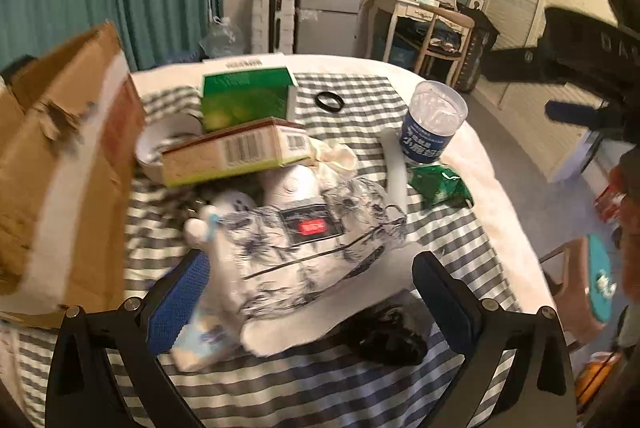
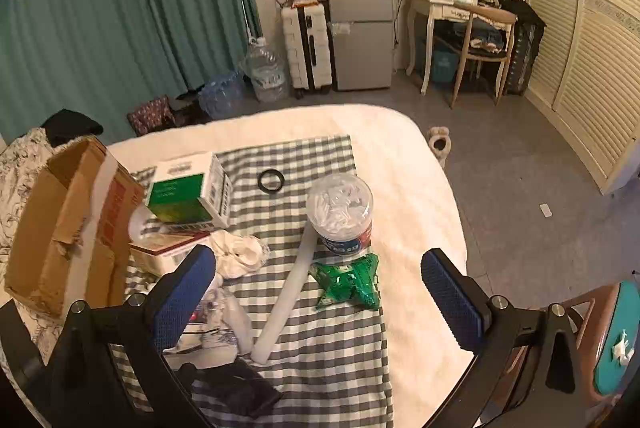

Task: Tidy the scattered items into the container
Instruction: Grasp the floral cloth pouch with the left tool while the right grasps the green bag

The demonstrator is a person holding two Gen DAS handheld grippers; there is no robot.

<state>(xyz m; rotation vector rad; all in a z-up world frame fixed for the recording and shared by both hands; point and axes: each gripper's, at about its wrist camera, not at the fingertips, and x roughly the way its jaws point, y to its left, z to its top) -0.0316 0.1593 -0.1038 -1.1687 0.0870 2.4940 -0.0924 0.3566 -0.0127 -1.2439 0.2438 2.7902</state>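
Observation:
An open cardboard box (image 1: 68, 164) (image 2: 68, 220) stands at the left of a checked cloth (image 2: 332, 344) on a bed. Scattered on the cloth are a green-and-white carton (image 2: 188, 194), a flat barcode box (image 1: 236, 150), a clear tub with a blue label (image 2: 340, 214), a black ring (image 2: 271, 181), a green snack packet (image 2: 350, 282), a white tube (image 2: 288, 292), a crumpled white cloth (image 2: 240, 252), a patterned pouch (image 1: 304, 244) and a dark bundle (image 2: 236, 386). My left gripper (image 1: 316, 304) hangs open with the pouch between its fingers, untouched. My right gripper (image 2: 320, 300) is open above the tube and packet.
The bed's white cover (image 2: 420, 196) ends at a grey floor on the right. A wooden stool with a teal seat (image 2: 612, 340) stands close at the right. Far off are a small fridge (image 2: 362, 32), a white suitcase (image 2: 306, 48), a dressing table (image 2: 444, 8) and teal curtains (image 2: 120, 8).

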